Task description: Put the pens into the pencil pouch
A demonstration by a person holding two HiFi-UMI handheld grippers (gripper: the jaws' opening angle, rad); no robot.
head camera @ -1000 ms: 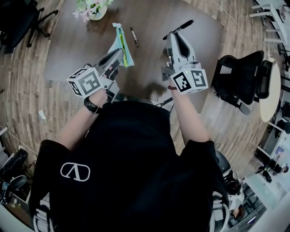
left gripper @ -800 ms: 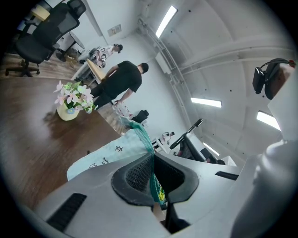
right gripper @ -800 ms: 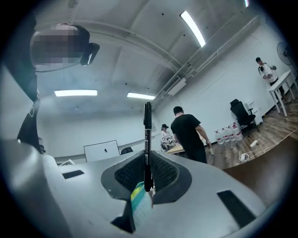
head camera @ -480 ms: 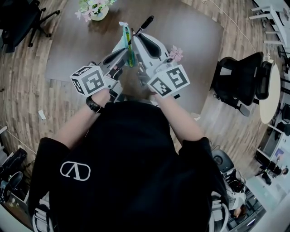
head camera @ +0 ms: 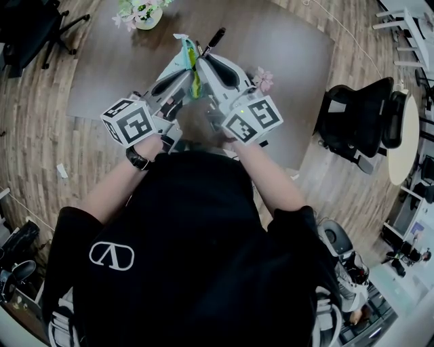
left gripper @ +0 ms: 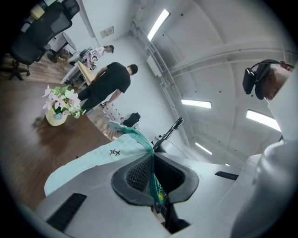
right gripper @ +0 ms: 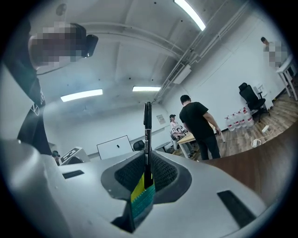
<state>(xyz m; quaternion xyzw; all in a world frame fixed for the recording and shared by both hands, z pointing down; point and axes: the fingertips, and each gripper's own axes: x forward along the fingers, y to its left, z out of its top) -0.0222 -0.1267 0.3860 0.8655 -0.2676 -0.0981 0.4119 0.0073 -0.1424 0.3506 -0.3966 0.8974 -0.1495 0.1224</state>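
My left gripper (head camera: 185,73) is shut on the green mesh edge of a pale blue pencil pouch (head camera: 190,59), which it holds up above the brown table (head camera: 291,41). Right beside it, my right gripper (head camera: 205,61) is shut on a black pen (head camera: 216,37) whose free end sticks out past the jaws. In the left gripper view the pouch (left gripper: 93,162) drapes over the left gripper (left gripper: 153,155), with the pen (left gripper: 170,131) just behind it. In the right gripper view the pen (right gripper: 147,135) stands upright in the right gripper (right gripper: 146,162), its lower end against the pouch's green and yellow edge (right gripper: 142,197).
A vase of flowers (head camera: 140,12) stands at the table's far left, and a small pink flower (head camera: 263,79) lies near my right gripper. A black office chair (head camera: 359,115) stands to the table's right. A person in black (right gripper: 200,123) stands farther back in the room.
My right gripper has swung left with the pen and now sits against the pouch. My left gripper has raised the pouch a little.
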